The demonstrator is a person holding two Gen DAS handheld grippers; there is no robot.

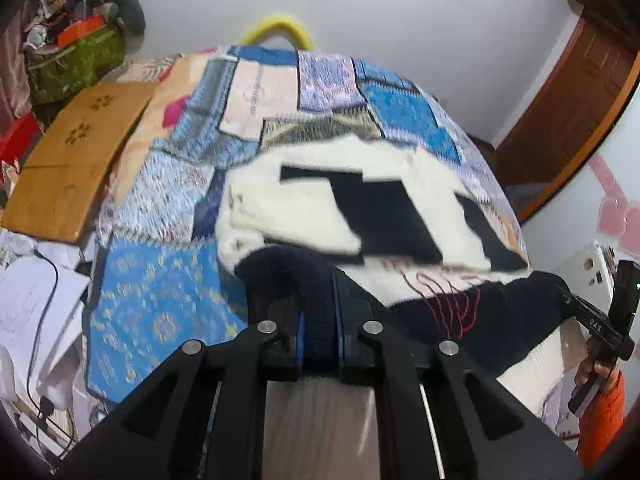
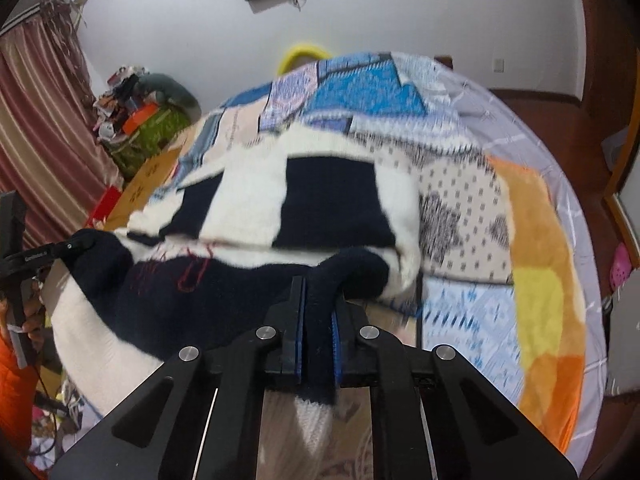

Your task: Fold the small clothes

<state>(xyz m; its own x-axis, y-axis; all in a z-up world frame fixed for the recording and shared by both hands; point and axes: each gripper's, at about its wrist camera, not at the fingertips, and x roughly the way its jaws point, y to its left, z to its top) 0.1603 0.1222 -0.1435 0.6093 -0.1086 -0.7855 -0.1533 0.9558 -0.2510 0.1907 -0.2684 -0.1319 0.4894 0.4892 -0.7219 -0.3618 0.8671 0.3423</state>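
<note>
A black-and-white knitted sweater point(image 1: 360, 208) lies across a patchwork bedspread point(image 1: 168, 300), its near hem lifted off the bed at two corners. The left gripper point(image 1: 319, 320) is closed tight on a dark fold of the hem, the knit bunched between its blue pads; the right gripper point(image 2: 318, 332) is likewise clamped on dark knit at the opposite corner, with a strip of fabric hanging below its jaws. Between the two grips the hem sags, showing loose red threads point(image 2: 192, 272). The far half of the sweater rests flat on the bedspread, well short of the far edge of the bed, where bare cover remains. To the right of the sweater the cover is open as far as an orange-and-yellow blanket point(image 2: 544, 280) along that side. To the left a brown cardboard box point(image 1: 76, 160) lies at the bed's edge, with loose papers point(image 1: 36, 308) and a black cable beside it. A green bag point(image 1: 76, 60) heaped with clutter stands in the far left corner, near a striped curtain point(image 2: 44, 128).
</note>
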